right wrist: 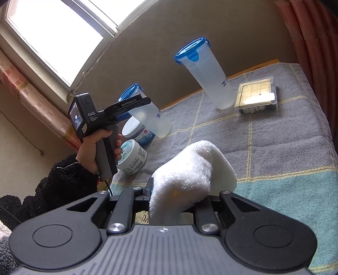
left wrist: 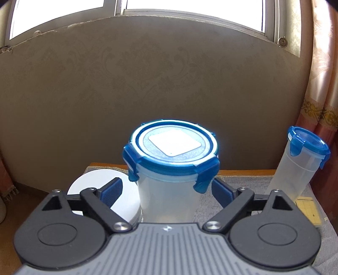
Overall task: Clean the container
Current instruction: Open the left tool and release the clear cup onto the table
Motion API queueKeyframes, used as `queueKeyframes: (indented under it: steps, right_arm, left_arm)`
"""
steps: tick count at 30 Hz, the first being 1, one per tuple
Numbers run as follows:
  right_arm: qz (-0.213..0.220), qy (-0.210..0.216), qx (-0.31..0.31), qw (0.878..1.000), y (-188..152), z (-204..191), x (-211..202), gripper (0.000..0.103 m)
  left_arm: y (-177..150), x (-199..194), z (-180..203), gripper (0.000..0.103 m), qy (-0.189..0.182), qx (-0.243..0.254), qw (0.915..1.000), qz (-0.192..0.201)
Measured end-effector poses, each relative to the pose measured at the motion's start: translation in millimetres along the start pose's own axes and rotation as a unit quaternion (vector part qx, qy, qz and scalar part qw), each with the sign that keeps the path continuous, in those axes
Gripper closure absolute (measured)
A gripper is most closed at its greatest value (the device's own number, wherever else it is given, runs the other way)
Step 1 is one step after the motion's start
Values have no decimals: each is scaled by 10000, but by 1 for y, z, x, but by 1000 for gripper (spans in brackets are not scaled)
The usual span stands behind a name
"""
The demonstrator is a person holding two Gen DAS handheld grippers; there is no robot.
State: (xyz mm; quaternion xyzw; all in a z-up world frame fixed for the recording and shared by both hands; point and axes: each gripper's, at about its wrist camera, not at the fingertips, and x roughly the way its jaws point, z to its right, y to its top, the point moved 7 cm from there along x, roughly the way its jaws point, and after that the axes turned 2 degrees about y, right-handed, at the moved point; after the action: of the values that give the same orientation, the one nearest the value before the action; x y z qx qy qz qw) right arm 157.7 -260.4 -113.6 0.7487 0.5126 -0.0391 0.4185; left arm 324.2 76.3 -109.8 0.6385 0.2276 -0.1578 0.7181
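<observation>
My left gripper [left wrist: 166, 190] straddles the lidded container [left wrist: 169, 169] on the table, jaws spread (not touching), so it could slide when my right gripper [right wrist: 179, 203], pinching the cloth [right wrist: 190, 175], wipes it.

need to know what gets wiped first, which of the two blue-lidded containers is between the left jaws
The shorter, wider blue-lidded container, standing between the open left gripper jaws. The taller, slimmer container stands apart to the right, well clear of them.

Blown-out window [left wrist: 63, 12] backlights both fisheye views; glare whitens the lid [left wrist: 174, 143].
</observation>
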Motion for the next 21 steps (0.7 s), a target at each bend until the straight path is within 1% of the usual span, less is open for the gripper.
queueKeyframes:
  steps: [2, 7, 11, 13, 17, 19, 21]
  right_arm:
    - [2, -12, -13, 10000, 0, -1, -1, 81]
    - [10, -31, -59, 10000, -2, -6, -4, 82]
    - [15, -36, -110, 9999, -6, -13, -7, 81]
    - [-4, -46, -165, 9999, -8, -17, -9, 81]
    - [-5, -94, -210, 9997, -14, -24, -12, 82]
    - [-2, -99, -250, 9996, -17, -28, -13, 81]
    - [10, -113, -284, 9995, -20, -32, -17, 82]
  left_arm:
    - [-1, -5, -1, 7, -1, -9, 10000, 8]
    - [-2, -19, -3, 7, 2, -36, 10000, 39]
    - [-6, -38, -4, 7, -66, -156, 9998, 68]
    - [-8, -48, -4, 5, -100, -215, 9997, 83]
    - [-15, -65, 4, 4, -242, -317, 9992, 64]
    - [-19, -74, 10, 4, -311, -299, 9990, 77]
    - [-21, -80, 18, 3, -334, -171, 9992, 99]
